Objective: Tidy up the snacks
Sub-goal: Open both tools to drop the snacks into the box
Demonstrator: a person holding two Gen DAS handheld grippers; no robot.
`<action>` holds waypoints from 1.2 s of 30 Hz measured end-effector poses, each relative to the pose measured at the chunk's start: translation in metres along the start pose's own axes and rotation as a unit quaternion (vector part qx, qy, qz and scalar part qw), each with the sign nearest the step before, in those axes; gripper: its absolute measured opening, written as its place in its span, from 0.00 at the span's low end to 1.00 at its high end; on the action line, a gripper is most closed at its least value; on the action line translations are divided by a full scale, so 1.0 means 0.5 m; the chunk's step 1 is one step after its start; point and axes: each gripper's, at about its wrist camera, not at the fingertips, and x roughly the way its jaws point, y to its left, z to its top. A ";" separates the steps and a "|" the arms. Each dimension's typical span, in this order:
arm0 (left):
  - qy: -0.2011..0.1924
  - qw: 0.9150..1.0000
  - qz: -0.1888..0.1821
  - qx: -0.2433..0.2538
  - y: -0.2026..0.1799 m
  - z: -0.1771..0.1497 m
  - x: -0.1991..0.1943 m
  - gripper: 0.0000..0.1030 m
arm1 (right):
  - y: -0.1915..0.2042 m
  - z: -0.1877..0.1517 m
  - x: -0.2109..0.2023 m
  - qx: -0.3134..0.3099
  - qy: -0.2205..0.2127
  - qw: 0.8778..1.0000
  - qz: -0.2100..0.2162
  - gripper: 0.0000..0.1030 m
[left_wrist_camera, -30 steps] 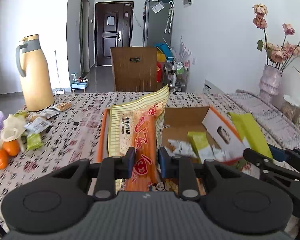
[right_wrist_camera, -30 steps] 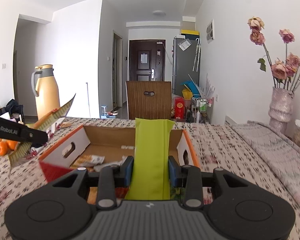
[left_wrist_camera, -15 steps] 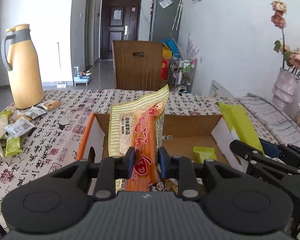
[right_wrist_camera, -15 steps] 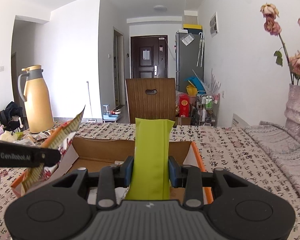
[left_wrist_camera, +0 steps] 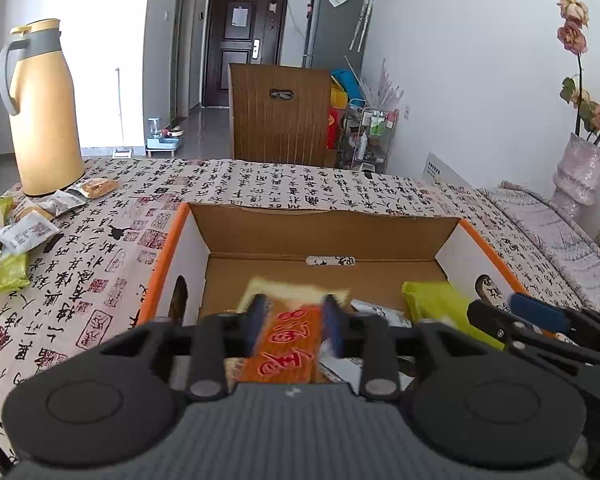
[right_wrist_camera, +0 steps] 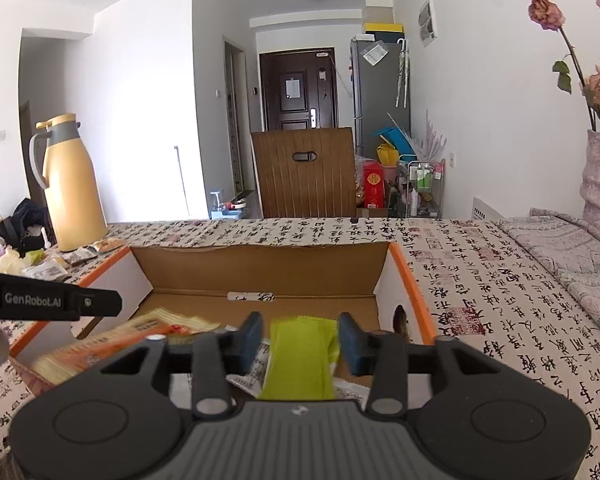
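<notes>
both over the orange-rimmed cardboard box point(left_wrist_camera: 172, 240). left gripper point(left_wrist_camera: 292, 320) jaws opening, orange-and-yellow snack packet point(left_wrist_camera: 288, 344) between, blurred. right gripper point(right_wrist_camera: 300, 340) jaws opening, clear of the lime-green wrapper point(right_wrist_camera: 300, 360). only the left view shows loose packets point(left_wrist_camera: 24, 232) at 9 o'clock.

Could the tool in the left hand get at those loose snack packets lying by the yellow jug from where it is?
Probably yes. The left tool, its jaws opening over the orange packet in the box, has only bare tablecloth between it and the snack packets beside the jug.
</notes>
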 end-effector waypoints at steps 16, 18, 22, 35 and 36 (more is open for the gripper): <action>-0.040 0.999 0.023 -0.015 0.005 0.003 -0.030 1.00 | -0.025 0.001 -0.024 0.023 -0.025 0.999 -0.009 1.00; -0.042 0.999 0.024 -0.015 0.004 0.003 -0.031 1.00 | -0.025 0.002 -0.023 0.022 -0.025 0.999 -0.010 1.00; -0.043 0.999 0.024 -0.014 0.003 0.003 -0.034 1.00 | -0.024 0.001 -0.028 0.022 -0.027 0.999 -0.010 1.00; -0.068 0.997 0.024 -0.003 -0.005 0.012 -0.087 1.00 | -0.009 0.012 -0.066 0.007 -0.043 0.999 -0.015 1.00; -0.072 0.997 0.025 -0.001 -0.005 0.012 -0.094 1.00 | -0.008 0.011 -0.072 0.006 -0.043 0.999 -0.015 1.00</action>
